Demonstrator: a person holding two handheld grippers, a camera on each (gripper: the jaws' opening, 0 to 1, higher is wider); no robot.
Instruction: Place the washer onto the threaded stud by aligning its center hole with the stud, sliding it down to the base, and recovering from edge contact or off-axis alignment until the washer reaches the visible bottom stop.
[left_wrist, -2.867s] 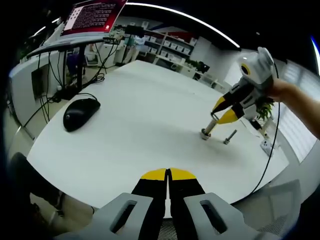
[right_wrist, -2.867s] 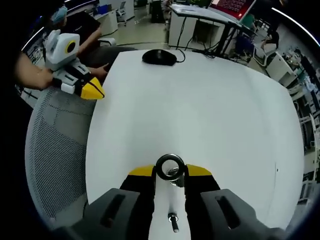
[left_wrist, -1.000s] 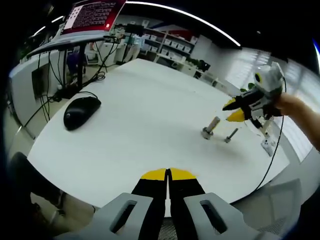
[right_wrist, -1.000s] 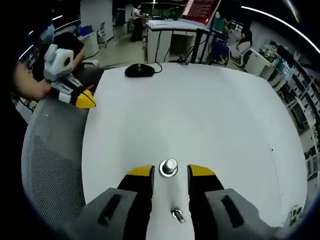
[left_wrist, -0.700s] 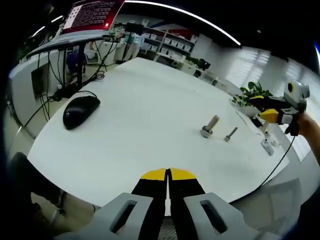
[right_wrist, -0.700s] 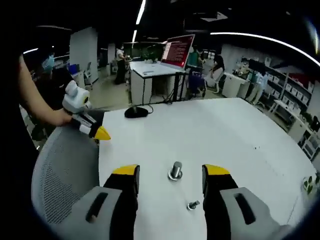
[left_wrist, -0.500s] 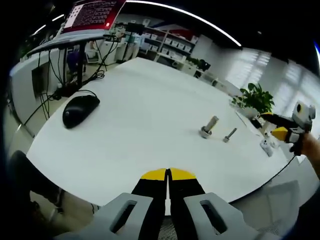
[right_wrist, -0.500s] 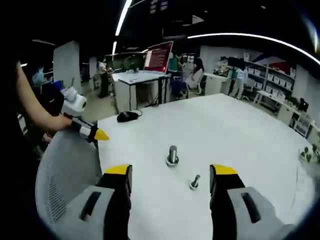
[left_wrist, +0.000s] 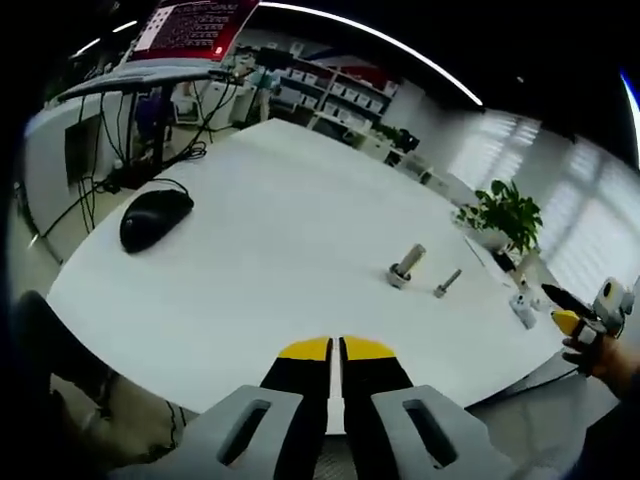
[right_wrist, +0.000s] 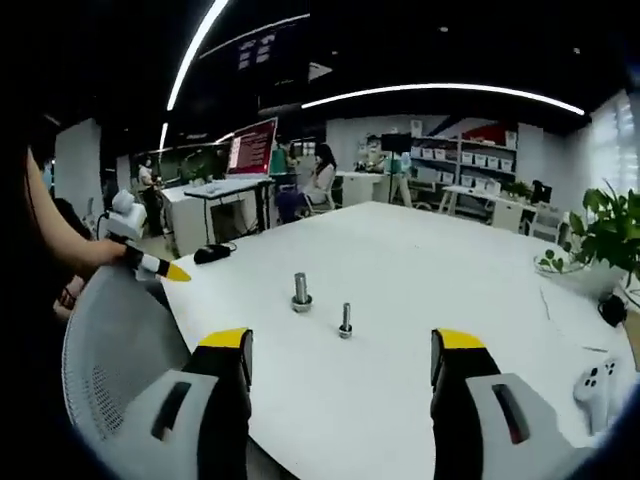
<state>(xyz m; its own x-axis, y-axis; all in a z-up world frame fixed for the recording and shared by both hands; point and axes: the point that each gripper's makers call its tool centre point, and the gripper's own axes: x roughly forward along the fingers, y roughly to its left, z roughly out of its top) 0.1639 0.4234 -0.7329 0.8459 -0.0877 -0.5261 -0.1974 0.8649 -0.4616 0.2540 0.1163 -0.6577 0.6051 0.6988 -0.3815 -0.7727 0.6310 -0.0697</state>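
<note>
The threaded stud (left_wrist: 405, 264) stands upright on the white table (left_wrist: 280, 240), with the washer (left_wrist: 398, 279) around its base. In the right gripper view the stud (right_wrist: 300, 288) and washer (right_wrist: 301, 303) sit well ahead of my right gripper (right_wrist: 342, 340), which is open wide with nothing between its jaws. My left gripper (left_wrist: 335, 348) is shut and empty at the near table edge. It shows at the left as the left gripper (right_wrist: 165, 268). The right gripper (left_wrist: 560, 308) hangs off the table's far right.
A loose bolt (left_wrist: 446, 283) stands just right of the stud, also seen as the bolt (right_wrist: 345, 319). A black mouse (left_wrist: 153, 217) lies at the left. A mesh chair back (right_wrist: 110, 350) is by the table edge. A potted plant (left_wrist: 500, 210) and a white controller (right_wrist: 595, 380) sit at the far side.
The right gripper let go of the washer on the stud, opened wide and drew back off the table edge. The left gripper stayed shut and nearly still.
</note>
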